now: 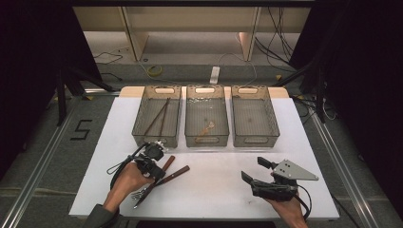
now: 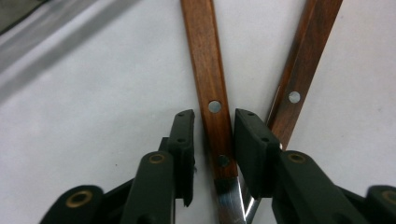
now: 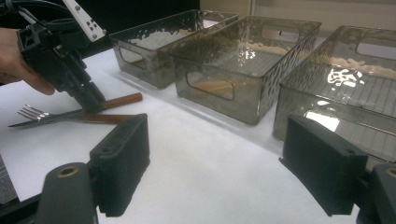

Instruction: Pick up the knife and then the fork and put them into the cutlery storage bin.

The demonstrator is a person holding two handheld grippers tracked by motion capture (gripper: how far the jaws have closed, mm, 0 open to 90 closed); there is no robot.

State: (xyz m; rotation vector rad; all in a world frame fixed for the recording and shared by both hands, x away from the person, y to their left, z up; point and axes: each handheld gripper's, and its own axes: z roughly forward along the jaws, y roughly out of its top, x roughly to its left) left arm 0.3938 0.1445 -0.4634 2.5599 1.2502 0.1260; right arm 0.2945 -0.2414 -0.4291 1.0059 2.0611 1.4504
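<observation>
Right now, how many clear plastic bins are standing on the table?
3, in a row along the far edge of the white table: the left bin holds chopsticks, the middle bin holds a small pale item, the right bin looks empty. None seem hidden.

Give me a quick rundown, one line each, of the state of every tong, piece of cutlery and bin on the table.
Left tongs: straddling one wooden handle, a gap on one side, no firm grip yet.
Right tongs: open, holding nothing.
Wooden-handled cutlery: two pieces lying crossed on the table.
Left bin: holds chopsticks.
Middle bin: holds a small wooden item.
Right bin: looks empty.
</observation>
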